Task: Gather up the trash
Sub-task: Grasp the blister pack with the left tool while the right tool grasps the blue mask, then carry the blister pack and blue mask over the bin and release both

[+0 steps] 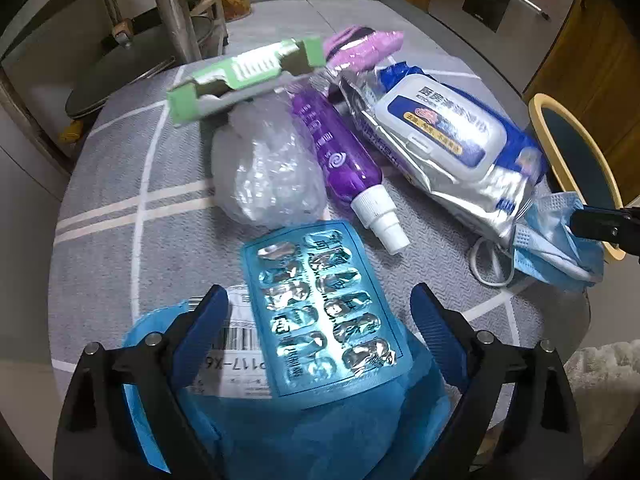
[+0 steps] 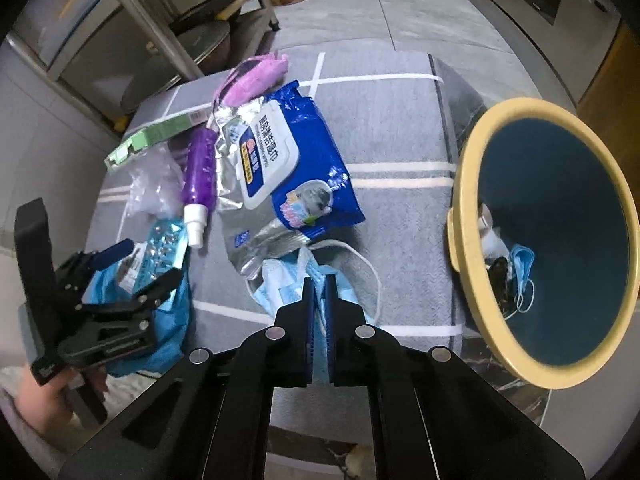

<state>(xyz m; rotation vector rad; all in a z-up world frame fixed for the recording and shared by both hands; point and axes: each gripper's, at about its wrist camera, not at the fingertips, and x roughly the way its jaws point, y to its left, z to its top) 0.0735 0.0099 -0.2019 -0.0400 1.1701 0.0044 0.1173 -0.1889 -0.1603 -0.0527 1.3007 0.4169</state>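
Observation:
My right gripper [image 2: 319,280] is shut on a light blue face mask [image 2: 280,280] at the table's near edge; the mask also shows in the left wrist view [image 1: 556,248]. A yellow-rimmed bin [image 2: 464,216] with a dark blue inside stands right of it and holds another mask [image 2: 522,264]. My left gripper [image 1: 320,300] is open, its jaws on either side of a blue blister pack [image 1: 324,312] lying on a blue plastic bag [image 1: 320,432] with a barcode label [image 1: 236,332].
On the grey striped tablecloth [image 2: 392,120] lie a purple spray bottle [image 1: 340,160], a crumpled clear plastic bag [image 1: 272,176], a green carton [image 1: 244,76], a blue wet-wipes pack [image 2: 296,152], a silver foil wrapper [image 2: 256,236] and a pink wrapper [image 2: 256,76]. A metal rack [image 2: 132,12] stands behind.

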